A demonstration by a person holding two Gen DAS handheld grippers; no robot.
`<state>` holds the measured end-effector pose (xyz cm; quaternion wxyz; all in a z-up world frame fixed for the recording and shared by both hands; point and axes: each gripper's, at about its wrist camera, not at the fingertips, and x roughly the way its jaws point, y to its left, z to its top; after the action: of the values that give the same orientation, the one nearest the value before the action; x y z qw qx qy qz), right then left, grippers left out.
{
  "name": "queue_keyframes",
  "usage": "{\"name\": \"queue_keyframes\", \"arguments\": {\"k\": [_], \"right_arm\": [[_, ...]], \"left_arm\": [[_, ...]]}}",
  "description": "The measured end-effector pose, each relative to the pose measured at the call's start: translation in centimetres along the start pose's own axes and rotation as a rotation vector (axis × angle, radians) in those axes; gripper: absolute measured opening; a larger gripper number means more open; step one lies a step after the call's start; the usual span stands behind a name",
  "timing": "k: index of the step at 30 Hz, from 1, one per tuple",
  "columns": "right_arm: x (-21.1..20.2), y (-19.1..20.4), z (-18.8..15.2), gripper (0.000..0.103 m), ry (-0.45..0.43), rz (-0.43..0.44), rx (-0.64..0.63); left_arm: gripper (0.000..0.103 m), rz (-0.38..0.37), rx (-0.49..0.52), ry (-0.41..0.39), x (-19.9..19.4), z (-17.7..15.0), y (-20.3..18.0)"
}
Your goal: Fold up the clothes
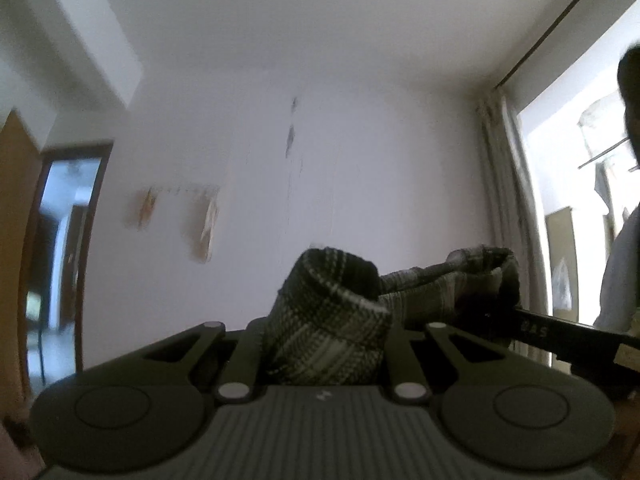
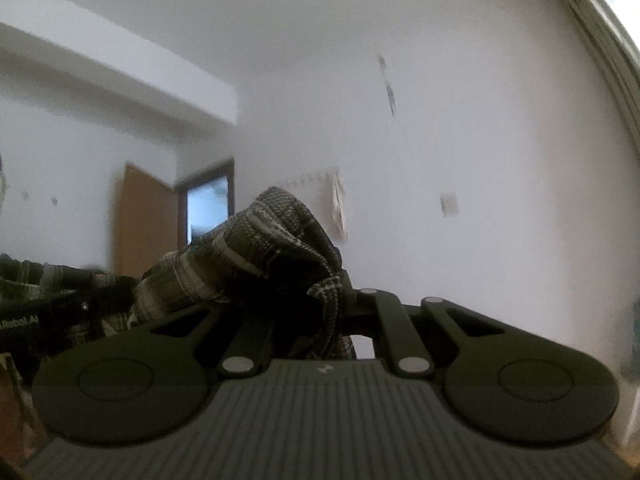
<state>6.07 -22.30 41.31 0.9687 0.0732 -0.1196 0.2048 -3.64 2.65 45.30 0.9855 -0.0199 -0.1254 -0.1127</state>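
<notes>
— Left gripper (image 1: 326,344)?
— Closed down on a bunched fold of the dark plaid cloth (image 1: 332,320); fabric wedged between the fingers and rising in a rolled hump above them.

— And the right gripper (image 2: 320,320)?
— Nearly fully closed, pinching another gathered part of the same plaid cloth (image 2: 256,248). Bulges up and to the left of the fingers, with a thin strip hanging down between them.

— Where is the cloth, then?
— Held up in the air, stretched between the two grippers. Seen from the left wrist view running off to the right toward the other gripper (image 1: 560,332); seen from the right wrist view trailing left toward the other gripper (image 2: 24,324).

— Pointing which way?
— Both tilted up, facing a white wall (image 1: 360,180) and ceiling.

— Anything else around?
— Brown door (image 2: 146,220), dark doorway (image 1: 68,216), curtain (image 1: 508,200) by a bright window, part of a person (image 1: 624,240) at the right edge. Blurred throughout.
</notes>
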Motion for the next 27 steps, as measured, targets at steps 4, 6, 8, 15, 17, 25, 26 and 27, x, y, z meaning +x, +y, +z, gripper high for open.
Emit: {"name": "queue_keyframes", "arguments": {"k": [4, 6, 8, 15, 17, 25, 26, 27], "right_arm": [[0.1, -0.3, 5.8, 0.005, -0.114, 0.045, -0.01], [-0.2, -0.5, 9.2, 0.005, -0.16, 0.068, -0.013], [-0.5, -0.6, 12.6, 0.005, -0.207, 0.09, -0.017], [-3.5, -1.0, 22.9, 0.005, -0.362, 0.153, -0.055], [-4.3, -1.2, 24.9, 0.005, -0.394, 0.162, -0.063], [-2.5, -6.0, 20.0, 0.005, -0.258, 0.202, 0.058], [-1.9, -7.2, 17.8, 0.005, -0.22, 0.202, 0.091], [-1.4, -8.4, 15.2, 0.005, -0.18, 0.196, 0.122]], "left_arm": [[0.015, -0.066, 0.001, -0.073, 0.3, 6.6, -0.3], [0.015, -0.095, 0.012, -0.115, 0.2, 10.0, -0.9], [0.015, -0.122, 0.034, -0.167, -0.1, 13.3, -1.5], [0.014, -0.202, 0.072, -0.337, -0.9, 22.5, -4.0], [0.014, -0.209, 0.092, -0.351, -0.3, 23.4, -4.8], [0.015, -0.224, -0.014, -0.081, 9.1, 14.3, -3.4], [0.015, -0.225, -0.026, -0.013, 10.8, 11.1, -2.8], [0.015, -0.228, -0.036, 0.053, 12.3, 7.6, -2.2]]}}
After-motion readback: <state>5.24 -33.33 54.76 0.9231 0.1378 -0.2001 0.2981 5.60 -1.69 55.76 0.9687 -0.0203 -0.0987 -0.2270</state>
